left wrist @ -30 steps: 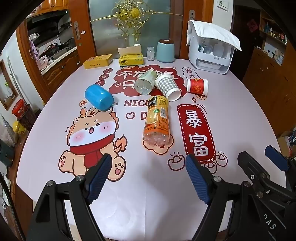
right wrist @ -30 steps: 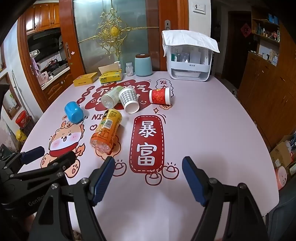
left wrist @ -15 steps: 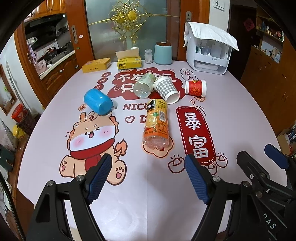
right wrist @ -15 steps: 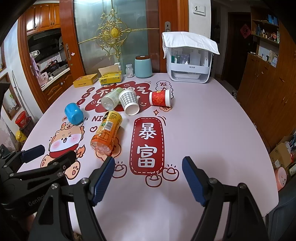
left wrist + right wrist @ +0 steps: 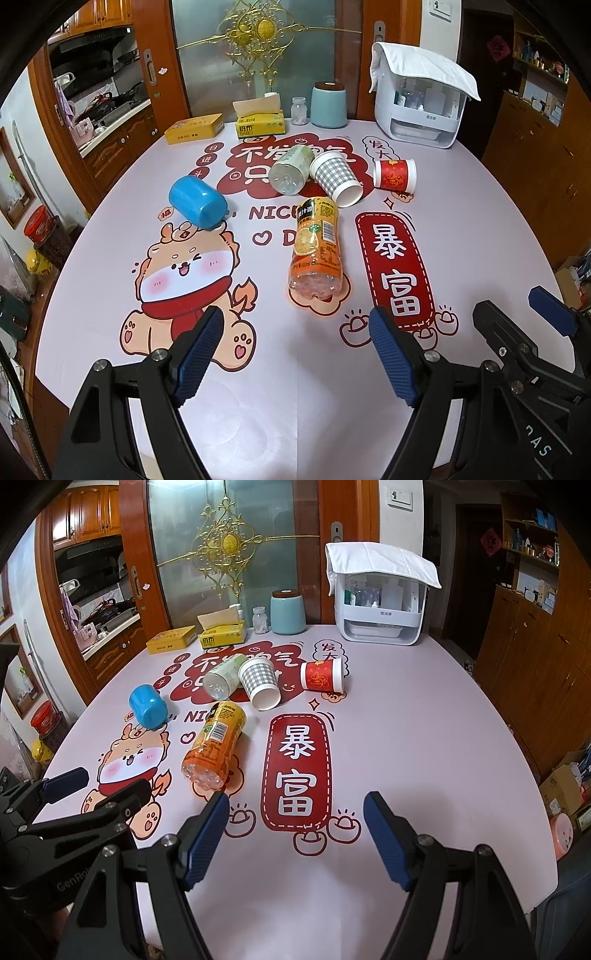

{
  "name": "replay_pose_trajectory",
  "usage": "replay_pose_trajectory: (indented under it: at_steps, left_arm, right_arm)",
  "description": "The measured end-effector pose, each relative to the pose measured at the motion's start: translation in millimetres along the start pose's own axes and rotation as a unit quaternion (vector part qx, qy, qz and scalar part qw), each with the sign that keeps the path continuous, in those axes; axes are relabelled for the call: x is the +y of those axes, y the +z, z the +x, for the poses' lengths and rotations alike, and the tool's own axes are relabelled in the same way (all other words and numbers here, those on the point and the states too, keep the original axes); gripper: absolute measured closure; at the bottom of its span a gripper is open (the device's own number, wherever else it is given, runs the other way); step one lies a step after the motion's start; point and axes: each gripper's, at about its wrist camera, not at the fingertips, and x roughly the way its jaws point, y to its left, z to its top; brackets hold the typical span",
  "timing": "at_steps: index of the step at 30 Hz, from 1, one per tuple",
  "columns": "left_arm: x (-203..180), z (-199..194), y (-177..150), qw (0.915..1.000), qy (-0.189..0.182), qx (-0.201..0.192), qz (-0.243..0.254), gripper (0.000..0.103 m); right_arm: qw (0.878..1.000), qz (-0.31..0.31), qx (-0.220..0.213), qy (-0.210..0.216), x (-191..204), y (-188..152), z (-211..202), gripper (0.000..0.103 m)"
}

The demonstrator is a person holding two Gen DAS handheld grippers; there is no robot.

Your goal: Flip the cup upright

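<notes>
Three cups lie on their sides on the pink table: a blue plastic cup at the left, a grey checked paper cup in the middle with its mouth toward me, and a red paper cup to its right. My left gripper is open and empty above the near table edge. My right gripper is open and empty beside it; it also shows in the left wrist view. Both are well short of the cups.
An orange juice bottle and a clear green-labelled bottle lie on their sides near the cups. At the back stand a white organiser box, a teal canister, a tissue box and a yellow tin.
Both grippers have shifted slightly forward and upward over the table; they stay open. The cups and bottles have not moved.
</notes>
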Motion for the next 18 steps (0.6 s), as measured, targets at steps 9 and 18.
replay_pose_trajectory:
  at_steps: [9,18]
  left_arm:
    - [4.8,5.7,-0.3,1.0000,-0.003,0.006,-0.006,0.024]
    - [4.2,5.7,0.2,1.0000,-0.004,0.006,-0.005,0.024]
  right_arm:
    - [1.000,0.001,0.002,0.000,1.9,0.2,0.0,0.027]
    - [1.000,0.001,0.002,0.001,5.1,0.1,5.0,0.027]
